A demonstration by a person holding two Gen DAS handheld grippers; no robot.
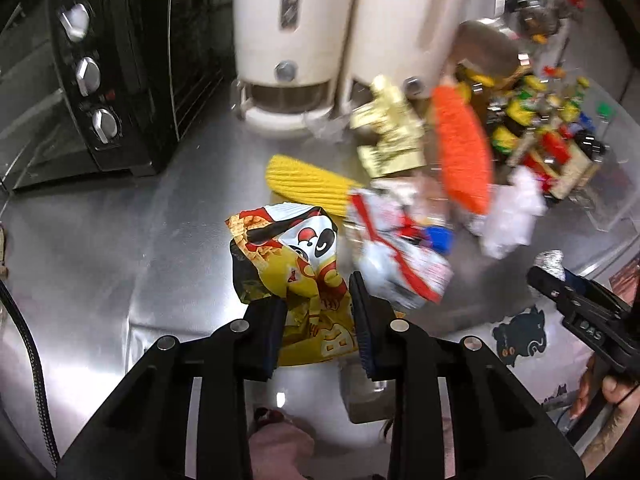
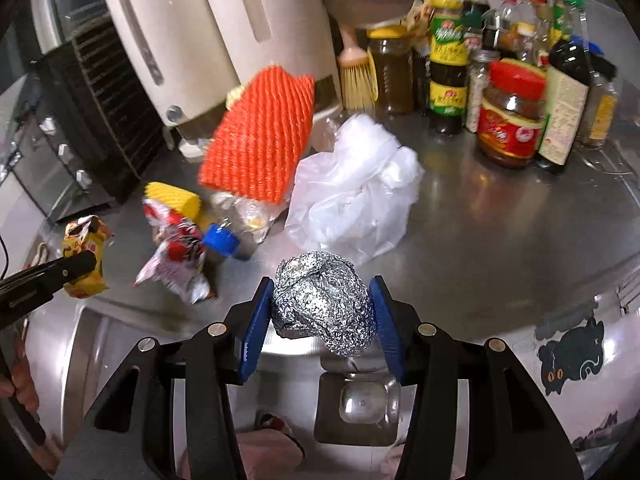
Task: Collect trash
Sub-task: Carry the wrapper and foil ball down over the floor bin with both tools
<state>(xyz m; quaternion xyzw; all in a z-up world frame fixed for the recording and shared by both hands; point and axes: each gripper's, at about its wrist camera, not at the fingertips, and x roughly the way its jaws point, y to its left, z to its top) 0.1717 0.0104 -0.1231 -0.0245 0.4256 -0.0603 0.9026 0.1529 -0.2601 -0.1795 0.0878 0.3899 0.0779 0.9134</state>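
The left tool [image 1: 318,312] pinches a yellow snack wrapper [image 1: 292,264], the right tool [image 2: 320,316] clamps a foil ball [image 2: 322,304] (both above the steel worktop [image 2: 500,248]).

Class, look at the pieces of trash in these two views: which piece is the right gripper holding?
The crumpled foil ball, clamped between the right gripper pads; it alone is silver, unlike the printed wrappers and foam nets.

The snack bag [image 1: 294,264] is yellow with a cartoon print. The foil ball [image 2: 322,306] is silver, the foam net [image 2: 258,144] ribbed orange.
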